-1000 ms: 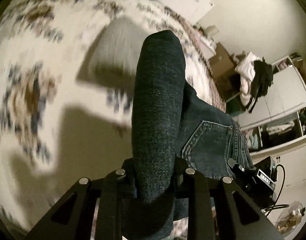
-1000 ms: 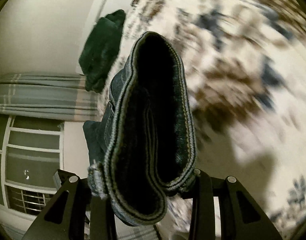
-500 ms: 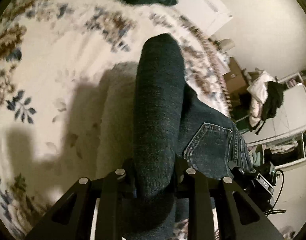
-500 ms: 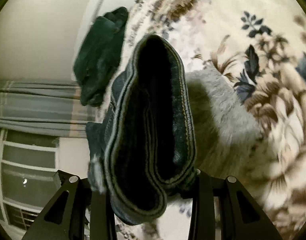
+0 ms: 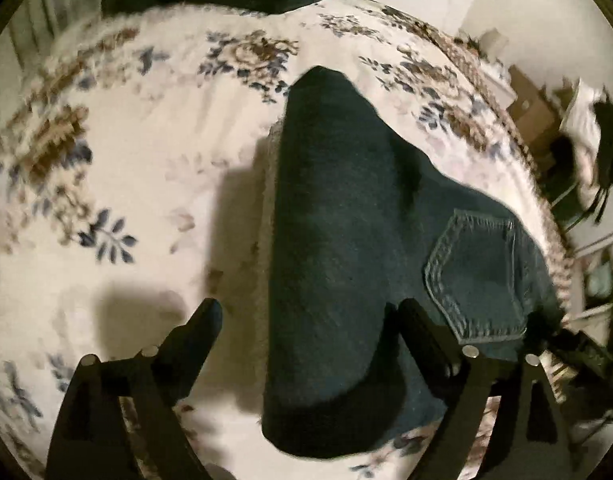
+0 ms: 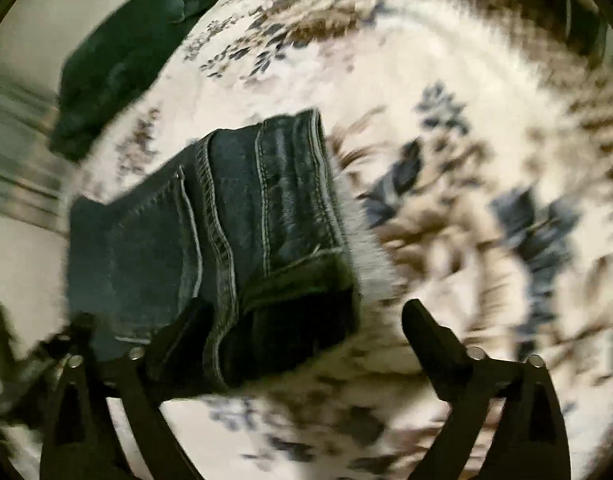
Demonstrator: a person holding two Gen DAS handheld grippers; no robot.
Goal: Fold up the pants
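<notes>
Both claws have just let go. Half a second ago each one pinched a thick roll of dark denim between its fingers; now the left claw stands wide apart, and the right claw has sprung apart too, with no pad pressing on cloth in either view. The jeans lie dropped on the floral bedspread, a folded stack with 1 back pocket facing up. In the left view the near end of the fold sits between the spread fingers, the right finger just over the denim. In the right view the hems and seams of the jeans show stacked in layers, with the left finger over their near edge and the other finger over bare bedspread.

Judging from this, a fold has been laid down and released. The stack looks bulky and slightly skewed, so a smoothing press or 1 more fold may remain. A dark green garment lies apart at the bed's far edge.
</notes>
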